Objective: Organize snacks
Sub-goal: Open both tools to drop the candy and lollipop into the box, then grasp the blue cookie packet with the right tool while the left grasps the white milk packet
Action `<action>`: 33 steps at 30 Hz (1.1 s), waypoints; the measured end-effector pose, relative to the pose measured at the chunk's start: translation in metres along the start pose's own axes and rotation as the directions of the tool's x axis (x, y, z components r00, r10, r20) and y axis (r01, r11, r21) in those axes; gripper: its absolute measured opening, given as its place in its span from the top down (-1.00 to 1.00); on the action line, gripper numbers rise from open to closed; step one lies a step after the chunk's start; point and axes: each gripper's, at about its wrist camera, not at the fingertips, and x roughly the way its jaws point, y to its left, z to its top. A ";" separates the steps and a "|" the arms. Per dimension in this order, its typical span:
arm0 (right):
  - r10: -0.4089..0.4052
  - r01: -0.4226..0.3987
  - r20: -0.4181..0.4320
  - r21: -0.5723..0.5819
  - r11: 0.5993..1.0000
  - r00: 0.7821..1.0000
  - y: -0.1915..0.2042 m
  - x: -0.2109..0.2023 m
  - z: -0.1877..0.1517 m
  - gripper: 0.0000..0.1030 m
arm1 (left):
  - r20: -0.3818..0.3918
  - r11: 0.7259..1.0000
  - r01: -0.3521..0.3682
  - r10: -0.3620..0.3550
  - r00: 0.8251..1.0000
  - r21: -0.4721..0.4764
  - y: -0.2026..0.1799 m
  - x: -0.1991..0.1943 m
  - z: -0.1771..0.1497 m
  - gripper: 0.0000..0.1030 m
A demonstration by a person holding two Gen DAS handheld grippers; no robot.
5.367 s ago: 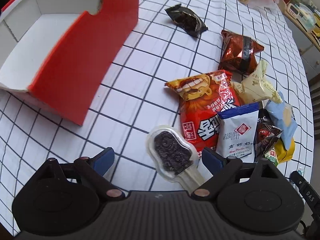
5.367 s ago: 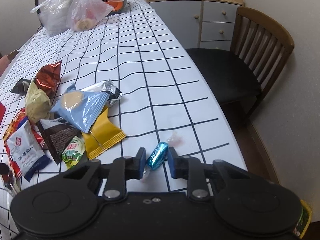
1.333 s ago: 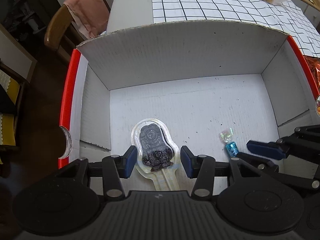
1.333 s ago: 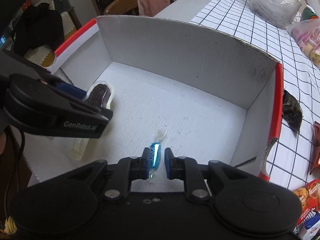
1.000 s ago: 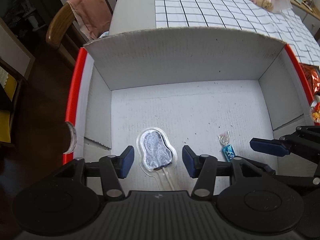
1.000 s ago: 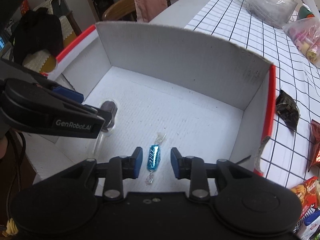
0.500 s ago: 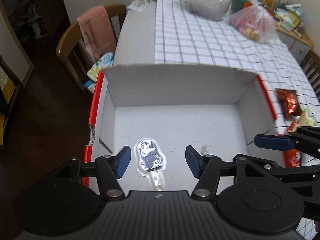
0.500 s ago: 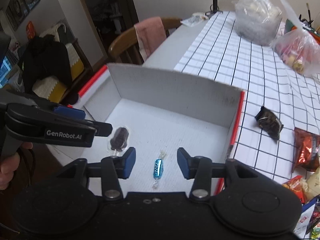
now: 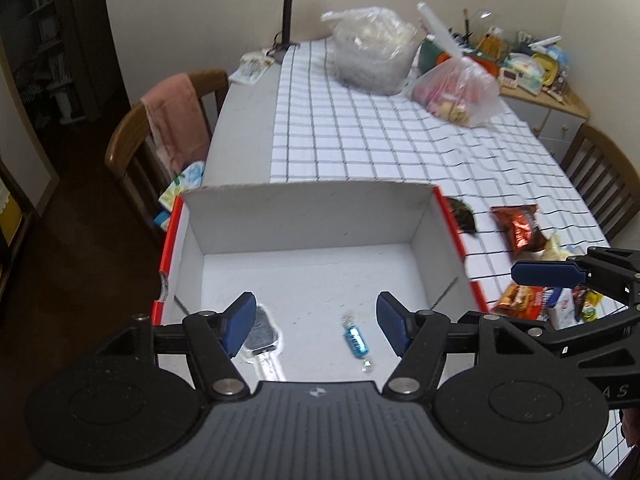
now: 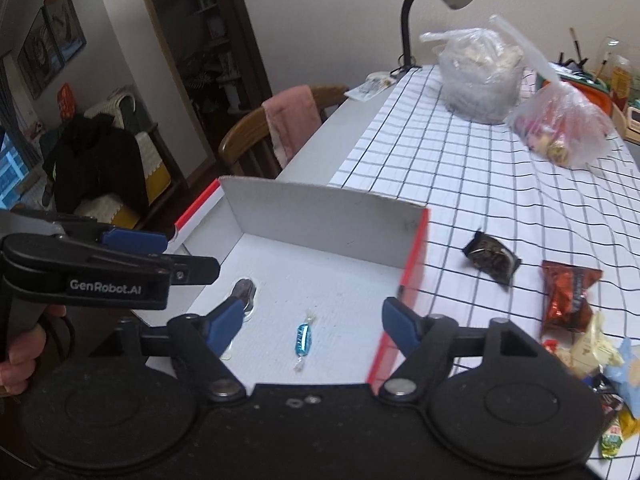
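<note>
Moved since earlier: both tools have lifted up and back from the box, leaving the two snacks they carried on its floor; more of the worktop shows.
Blue candy (image 9: 355, 340): lies loose on the white floor of the red-edged box (image 9: 304, 216), near its front wall; long axis runs roughly front to back, twisted ends fore and aft.
Lollipop (image 9: 262, 330): flat beside the candy, towards the box's left wall, head away from the camera, stick towards it.
Left tool (image 9: 314, 322): jaws apart and opening, nothing between them; tilted down over the box front.
Right tool (image 10: 312, 322): jaws wide and opening, empty; candy far below the gap.
Hand (image 10: 22, 350): grips the left tool's handle, seen only in the right view.
Remaining snacks (image 10: 568, 296): piled near the worktop's right edge.
</note>
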 end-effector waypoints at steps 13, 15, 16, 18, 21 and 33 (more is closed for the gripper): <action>-0.028 0.018 0.124 0.076 0.997 0.992 -0.047 -0.064 -0.024 -0.90 | 0.111 0.997 0.058 -0.064 0.992 0.060 -0.062 -0.036 -0.008 -0.35; -0.032 0.020 0.137 0.087 0.996 0.990 -0.056 -0.073 -0.031 -0.95 | 0.124 0.995 0.066 -0.075 0.989 0.071 -0.073 -0.038 -0.010 -0.38; -0.039 0.026 0.142 0.091 0.995 0.989 -0.059 -0.077 -0.033 -0.97 | 0.135 0.995 0.066 -0.075 0.988 0.072 -0.077 -0.039 -0.012 -0.41; -0.056 0.042 0.148 0.094 0.995 0.987 -0.067 -0.085 -0.040 -0.99 | 0.168 0.995 0.049 -0.062 0.984 0.081 -0.089 -0.042 -0.016 -0.46; -0.089 0.073 0.150 0.111 0.991 0.985 -0.080 -0.096 -0.052 -0.99 | 0.192 0.993 0.063 -0.081 0.978 0.098 -0.107 -0.044 -0.023 -0.53; -0.198 0.168 0.134 0.205 0.964 0.971 -0.154 -0.130 -0.103 -0.99 | 0.115 0.987 0.141 -0.149 0.982 0.075 -0.171 -0.011 -0.041 -0.56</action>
